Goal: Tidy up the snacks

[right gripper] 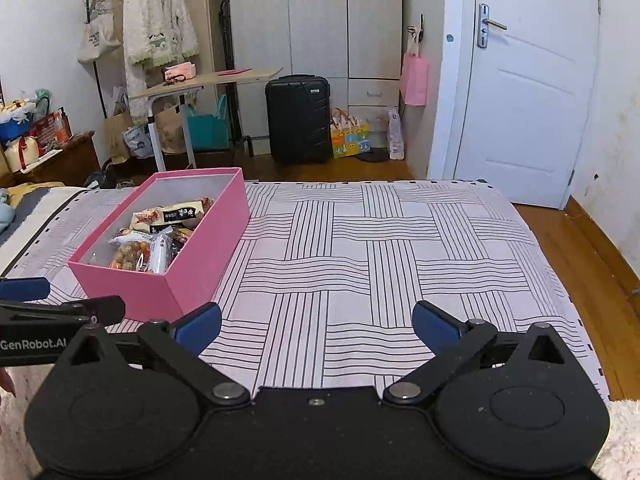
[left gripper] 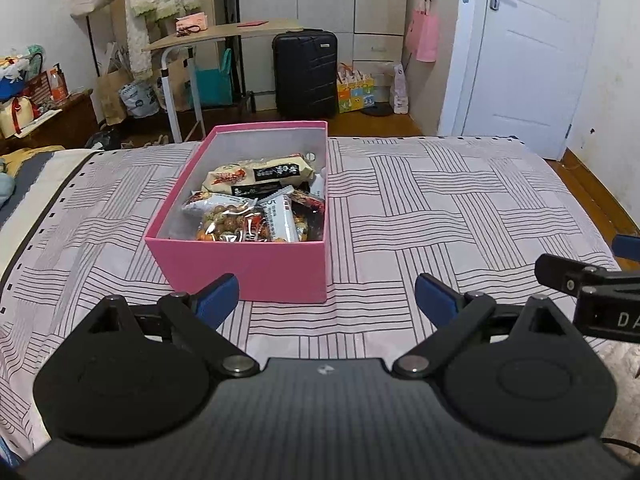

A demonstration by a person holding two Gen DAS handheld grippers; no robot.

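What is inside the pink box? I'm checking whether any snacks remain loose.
The pink box holds snack packets: noodle-style packs behind, a nut bag in front. Anything beneath them is covered.

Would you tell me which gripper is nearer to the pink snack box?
Left. The left gripper sits open right before the pink snack box; the right gripper, also open, is off to the box's right over bare bedspread.

Side-by-side wrist views, facing bed (left gripper: 440, 200), sharing box (right gripper: 208, 248)
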